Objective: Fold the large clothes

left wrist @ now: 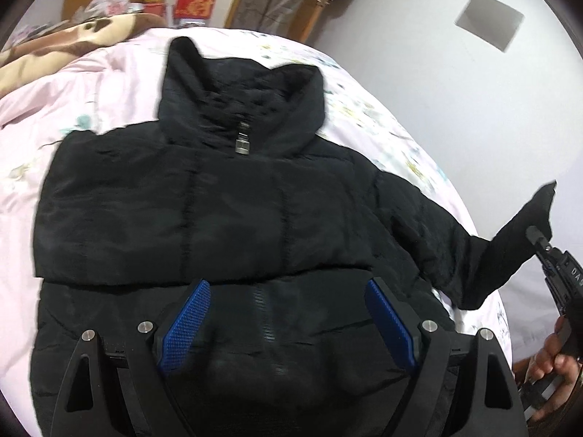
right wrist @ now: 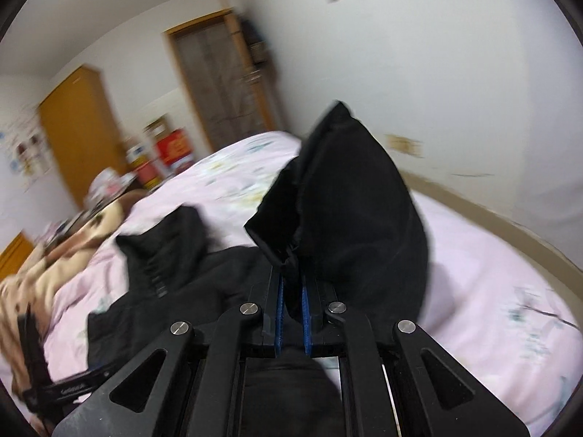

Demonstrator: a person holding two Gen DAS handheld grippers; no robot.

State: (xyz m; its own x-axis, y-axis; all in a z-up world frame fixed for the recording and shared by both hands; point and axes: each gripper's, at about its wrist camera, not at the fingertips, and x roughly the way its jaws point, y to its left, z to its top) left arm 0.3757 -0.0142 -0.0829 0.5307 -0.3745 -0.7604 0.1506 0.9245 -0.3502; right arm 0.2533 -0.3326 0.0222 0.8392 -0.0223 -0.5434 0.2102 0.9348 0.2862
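Observation:
A black puffer jacket lies face up on the pink bed, collar at the far side, silver zipper pull at the neck. Its left sleeve is folded across the chest. My left gripper is open and empty, hovering over the jacket's lower front, blue pads wide apart. My right gripper is shut on the jacket's right sleeve and holds the cuff up above the bed. In the left wrist view the right gripper shows at the right edge with the raised sleeve.
The pink floral bedsheet covers the bed. A brown patterned blanket lies at the far left. Red boxes and a wooden wardrobe stand behind. A white wall runs along the bed's right side.

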